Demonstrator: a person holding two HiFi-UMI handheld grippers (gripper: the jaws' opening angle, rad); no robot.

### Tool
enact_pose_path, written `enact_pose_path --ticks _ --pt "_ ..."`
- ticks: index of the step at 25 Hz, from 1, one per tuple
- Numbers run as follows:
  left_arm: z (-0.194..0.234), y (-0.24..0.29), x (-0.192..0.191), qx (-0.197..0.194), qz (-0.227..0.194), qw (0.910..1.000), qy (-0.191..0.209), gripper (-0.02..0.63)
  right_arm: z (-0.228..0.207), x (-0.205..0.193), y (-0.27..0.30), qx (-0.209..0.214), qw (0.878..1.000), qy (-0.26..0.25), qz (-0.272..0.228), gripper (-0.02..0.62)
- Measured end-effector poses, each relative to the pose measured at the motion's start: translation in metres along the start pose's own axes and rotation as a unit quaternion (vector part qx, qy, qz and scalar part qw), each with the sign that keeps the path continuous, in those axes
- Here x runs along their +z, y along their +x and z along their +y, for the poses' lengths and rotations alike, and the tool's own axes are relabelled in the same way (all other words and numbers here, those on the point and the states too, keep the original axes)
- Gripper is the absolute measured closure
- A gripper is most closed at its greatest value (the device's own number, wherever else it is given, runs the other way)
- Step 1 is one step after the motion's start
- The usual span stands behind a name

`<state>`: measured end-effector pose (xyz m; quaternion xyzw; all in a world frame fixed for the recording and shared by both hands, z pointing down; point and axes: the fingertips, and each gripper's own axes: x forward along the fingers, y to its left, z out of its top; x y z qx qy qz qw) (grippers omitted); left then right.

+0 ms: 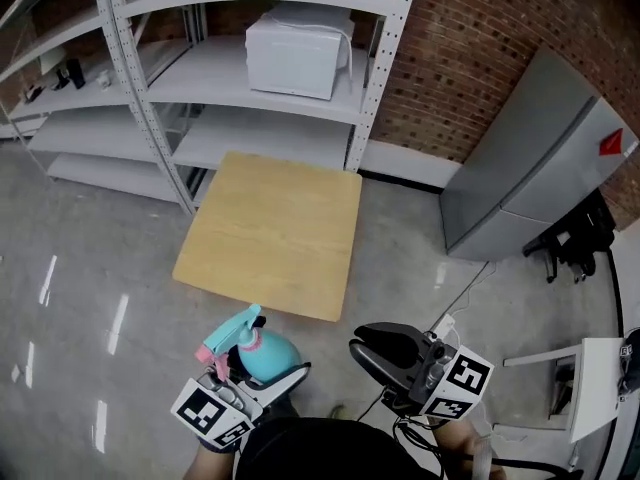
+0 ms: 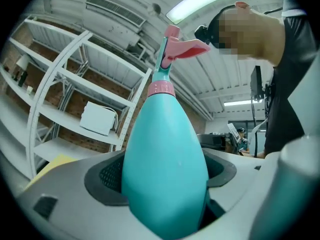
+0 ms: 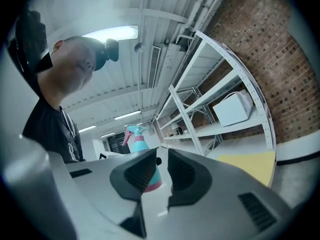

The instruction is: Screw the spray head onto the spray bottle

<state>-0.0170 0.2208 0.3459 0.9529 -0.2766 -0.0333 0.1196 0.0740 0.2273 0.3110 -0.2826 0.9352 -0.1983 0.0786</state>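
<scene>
A teal spray bottle with a pink collar and pink spray head on top stands upright between the jaws of my left gripper, which is shut on its body. In the left gripper view the bottle fills the space between the dark pads, and the spray head points right. My right gripper hovers to the right of the bottle, apart from it, with a narrow gap between its jaws and nothing in them. The right gripper view shows the bottle beyond my right gripper.
A light wooden table stands ahead on the grey floor. Behind it are white metal shelves with a white box. A grey cabinet leans by the brick wall, and a white stand is at the right.
</scene>
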Motion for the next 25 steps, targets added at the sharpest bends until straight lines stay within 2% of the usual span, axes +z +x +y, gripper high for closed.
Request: enact_pose_path --ticks 3,7,10,15,25 --pt "-0.066 0.014 -0.021 0.012 0.013 0.9998 0.000 0.209 0.013 -0.008 -0.053 0.017 1.000 0.008 -0.004 0.588" --pt "-0.134 0.021 -0.029 0.029 0.019 0.9994 -0.003 0.209 0.027 -0.018 -0.101 0.024 1.000 0.009 0.003 0.592" --pt "-0.169 0.019 -0.024 0.030 0.023 0.9992 0.011 0.209 0.049 -0.018 -0.119 0.025 1.000 -0.018 0.002 0.592" --pt "-0.198 0.004 -0.024 0.030 0.027 0.9990 0.019 0.209 0.072 -0.020 -0.136 0.013 0.999 -0.031 -0.008 0.592" --pt "-0.227 -0.026 -0.022 0.024 0.028 0.9992 0.018 0.209 0.114 -0.022 -0.148 0.008 0.999 -0.044 -0.009 0.593"
